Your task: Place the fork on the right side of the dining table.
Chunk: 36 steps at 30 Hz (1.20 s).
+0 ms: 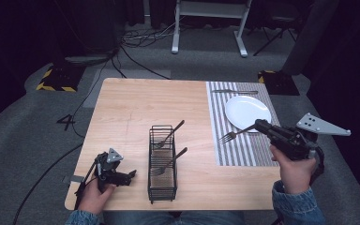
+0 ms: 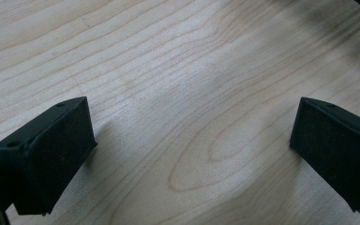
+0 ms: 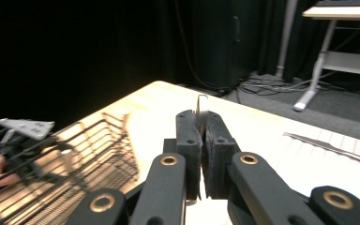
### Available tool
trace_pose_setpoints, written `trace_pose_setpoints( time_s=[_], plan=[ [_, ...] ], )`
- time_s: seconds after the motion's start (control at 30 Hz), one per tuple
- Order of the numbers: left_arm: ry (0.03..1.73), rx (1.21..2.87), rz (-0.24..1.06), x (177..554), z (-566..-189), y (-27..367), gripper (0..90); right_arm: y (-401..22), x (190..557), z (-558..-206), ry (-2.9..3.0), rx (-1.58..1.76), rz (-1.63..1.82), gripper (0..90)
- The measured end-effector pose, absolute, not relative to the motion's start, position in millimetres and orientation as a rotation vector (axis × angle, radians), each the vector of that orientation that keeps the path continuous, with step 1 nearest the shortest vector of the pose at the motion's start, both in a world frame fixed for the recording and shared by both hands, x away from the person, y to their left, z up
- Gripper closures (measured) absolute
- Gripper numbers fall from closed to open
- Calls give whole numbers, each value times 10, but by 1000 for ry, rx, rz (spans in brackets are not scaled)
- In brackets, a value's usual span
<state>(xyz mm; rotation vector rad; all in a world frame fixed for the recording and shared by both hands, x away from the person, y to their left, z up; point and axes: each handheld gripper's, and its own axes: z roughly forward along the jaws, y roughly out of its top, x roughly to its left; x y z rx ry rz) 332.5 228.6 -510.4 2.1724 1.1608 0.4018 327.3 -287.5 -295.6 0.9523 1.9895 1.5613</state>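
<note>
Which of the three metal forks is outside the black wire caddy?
The silver metal fork clamped in the right hand-held gripper, held above the striped placemat. The other two forks lean inside the black wire caddy.

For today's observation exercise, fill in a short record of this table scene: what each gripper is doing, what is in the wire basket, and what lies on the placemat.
right gripper: shut on a fork, held above the striped placemat, tines pointing towards the basket
left gripper: open, nothing between its jaws, low over the bare wooden table
wire basket: two forks, handles leaning up and to the right
placemat: a white plate, and a knife beyond it
</note>
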Motion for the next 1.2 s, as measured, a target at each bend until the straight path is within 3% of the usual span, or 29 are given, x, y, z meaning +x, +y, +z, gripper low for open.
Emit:
trace_pose_setpoints(
  time_s=[0.53, 1.2],
  plan=[
    [1162, 2172, 401, 3325, -5104, 2285, 2, -3157, 3764, -3310, 1906, 1137, 1460, 865],
    [1161, 2173, 402, 3325, -5104, 2286, 2, -3104, 4063, -3666, 1920, 1204, 1361, 865]
  ],
)
